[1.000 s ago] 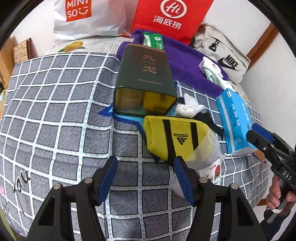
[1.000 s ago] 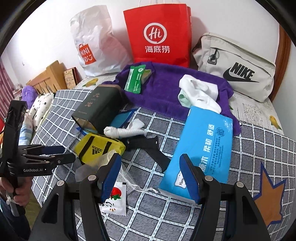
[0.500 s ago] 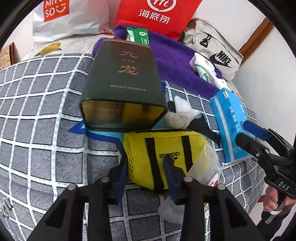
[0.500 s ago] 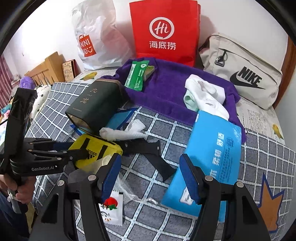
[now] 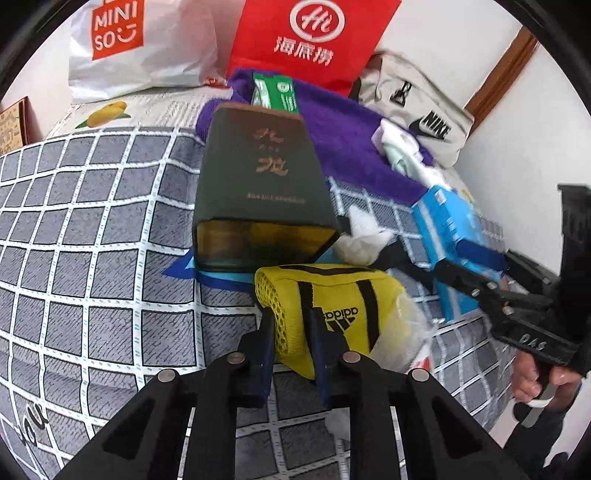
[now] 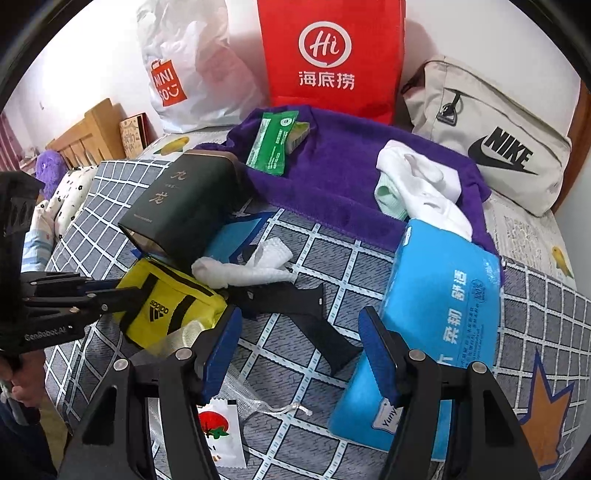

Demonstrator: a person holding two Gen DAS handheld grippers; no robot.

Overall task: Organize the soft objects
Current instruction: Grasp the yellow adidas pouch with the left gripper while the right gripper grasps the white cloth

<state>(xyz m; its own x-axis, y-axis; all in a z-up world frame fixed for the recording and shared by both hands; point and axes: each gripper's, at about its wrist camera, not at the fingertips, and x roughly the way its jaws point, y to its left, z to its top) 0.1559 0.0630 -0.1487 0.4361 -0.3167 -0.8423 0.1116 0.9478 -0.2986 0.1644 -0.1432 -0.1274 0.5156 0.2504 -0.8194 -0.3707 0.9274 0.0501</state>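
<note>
Where checked bedspread ends, white wall rises.

Pouch yellow, black stripes, mesh end. Box dark green, gold lettering. Towel purple. Tissue pack bright blue. Bedcover grey, white grid. Bags behind: red, white/orange, beige.

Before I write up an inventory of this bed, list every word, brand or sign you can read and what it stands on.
"MINISO": white plastic bag.
"Hi" and "海底捞": red bag.
"NIKE": beige bag.
"adidas": yellow pouch.
"九龙": dark green box; its small line is blurred.
"柔韧 舒适", "Yuny...": blue tissue pack.
"GenRobot.AI": left gripper.
"DAS": right gripper.
Green packet: too small to read.
</note>
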